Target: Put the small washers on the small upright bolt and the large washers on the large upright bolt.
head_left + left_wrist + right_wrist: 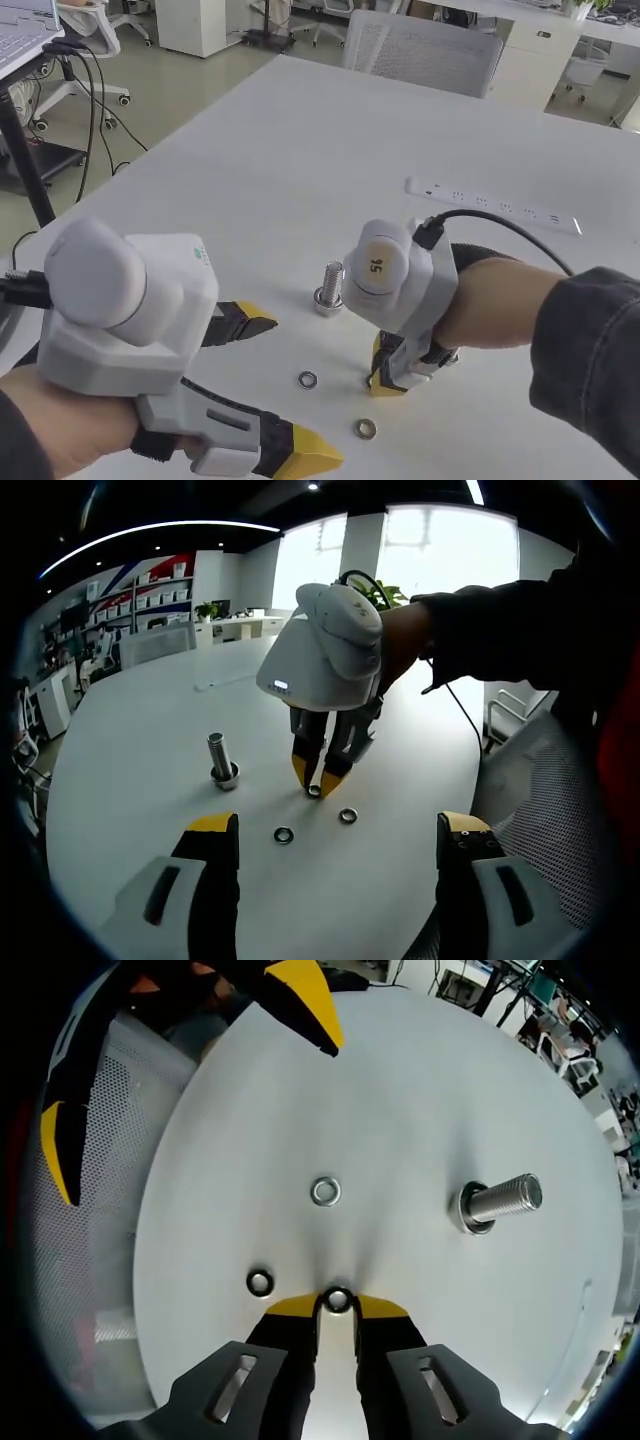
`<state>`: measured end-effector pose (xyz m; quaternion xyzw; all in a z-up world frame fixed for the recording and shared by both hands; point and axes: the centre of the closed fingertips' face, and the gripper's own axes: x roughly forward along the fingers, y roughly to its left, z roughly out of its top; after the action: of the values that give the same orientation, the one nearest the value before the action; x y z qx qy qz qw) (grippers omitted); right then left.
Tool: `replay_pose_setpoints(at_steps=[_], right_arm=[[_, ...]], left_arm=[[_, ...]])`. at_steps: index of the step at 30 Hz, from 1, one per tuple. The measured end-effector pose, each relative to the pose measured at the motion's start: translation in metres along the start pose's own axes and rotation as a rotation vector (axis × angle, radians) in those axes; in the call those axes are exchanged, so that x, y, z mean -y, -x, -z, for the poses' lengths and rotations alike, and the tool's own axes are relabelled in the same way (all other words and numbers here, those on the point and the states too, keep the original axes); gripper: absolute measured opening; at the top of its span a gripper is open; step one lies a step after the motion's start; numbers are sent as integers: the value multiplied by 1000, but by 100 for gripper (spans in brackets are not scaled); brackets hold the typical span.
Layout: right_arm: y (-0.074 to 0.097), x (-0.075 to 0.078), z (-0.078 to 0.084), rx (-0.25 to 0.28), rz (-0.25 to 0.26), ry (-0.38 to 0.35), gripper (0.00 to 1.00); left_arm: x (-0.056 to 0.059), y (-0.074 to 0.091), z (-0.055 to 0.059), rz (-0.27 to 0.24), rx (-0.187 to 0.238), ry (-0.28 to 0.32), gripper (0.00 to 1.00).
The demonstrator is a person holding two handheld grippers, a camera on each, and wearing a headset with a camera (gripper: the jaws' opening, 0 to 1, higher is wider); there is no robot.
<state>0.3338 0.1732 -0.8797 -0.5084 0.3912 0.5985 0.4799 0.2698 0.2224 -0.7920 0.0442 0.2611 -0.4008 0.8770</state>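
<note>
Washer [338, 1299] pinched btwn R gripper [338, 1306] fingers [290, 1308], at tips.

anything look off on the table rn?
Nothing stands out. The bolt stands upright, two washers lie flat on the white table, and a third washer sits flat between the tips of the right gripper; a firm grip can't be confirmed. The left gripper is open.

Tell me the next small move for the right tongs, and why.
Probably squeeze the right tongs fully shut on the washer between their tips, before any lift. The tips are down and flanking it, but a firm pinch isn't evident. The upright bolt stands close by for the drop.
</note>
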Motion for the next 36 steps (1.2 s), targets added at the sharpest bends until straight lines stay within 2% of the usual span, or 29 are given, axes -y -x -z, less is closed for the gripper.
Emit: replay_pose_setpoints(at_steps=[17,36], right_arm=[[5,-3,9,-8,-1,-17,14],[17,-15,36,-2,-4,-96,14]], left_arm=[[3,0,2,5,-5,-5,80],[6,0,3,13,-6,-11,80]])
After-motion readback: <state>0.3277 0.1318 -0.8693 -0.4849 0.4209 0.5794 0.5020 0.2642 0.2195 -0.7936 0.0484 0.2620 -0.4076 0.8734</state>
